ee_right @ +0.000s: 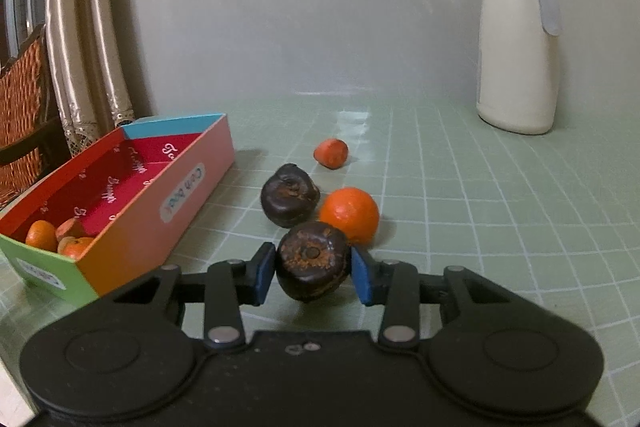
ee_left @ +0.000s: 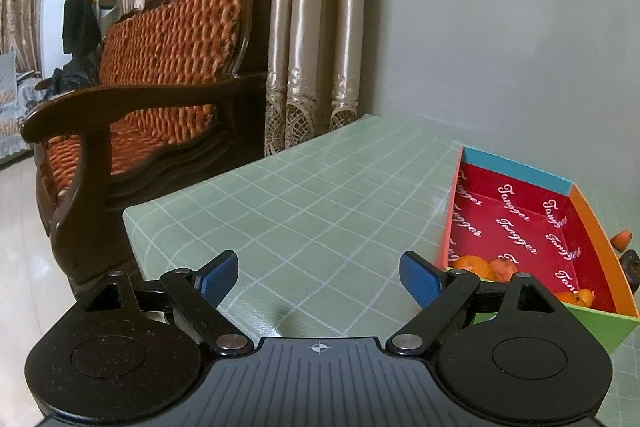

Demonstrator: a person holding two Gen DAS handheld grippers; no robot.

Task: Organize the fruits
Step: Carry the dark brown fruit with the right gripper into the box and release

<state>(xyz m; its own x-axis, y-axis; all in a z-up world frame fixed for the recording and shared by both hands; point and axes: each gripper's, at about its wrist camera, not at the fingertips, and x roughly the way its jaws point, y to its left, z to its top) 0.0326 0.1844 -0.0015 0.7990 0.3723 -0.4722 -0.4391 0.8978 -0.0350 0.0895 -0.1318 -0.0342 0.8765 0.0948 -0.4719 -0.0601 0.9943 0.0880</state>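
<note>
2 blue pads of the right gripper (ee_right: 313, 273) pinch a dark fruit (ee_right: 312, 267) across its middle — firm-looking, rounded, probably slippery. Beyond it sits an orange (ee_right: 349, 213); the left gripper (ee_left: 319, 277) is spread, empty.

Green checked tablecloth (ee_right: 460, 187); red-lined box (ee_right: 132, 163); orange tangerine (ee_right: 350, 213).

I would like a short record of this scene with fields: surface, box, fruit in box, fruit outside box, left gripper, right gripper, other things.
surface: table with green checked cloth
box: open colourful cardboard box, red inside
fruit in box: small oranges at the near end
fruit outside box: orange, dark brown fruit, small reddish-orange fruit
left gripper: jaws open, nothing between them
right gripper: jaws closed on a second dark fruit
other things: cream thermos jug, wooden sofa
</note>
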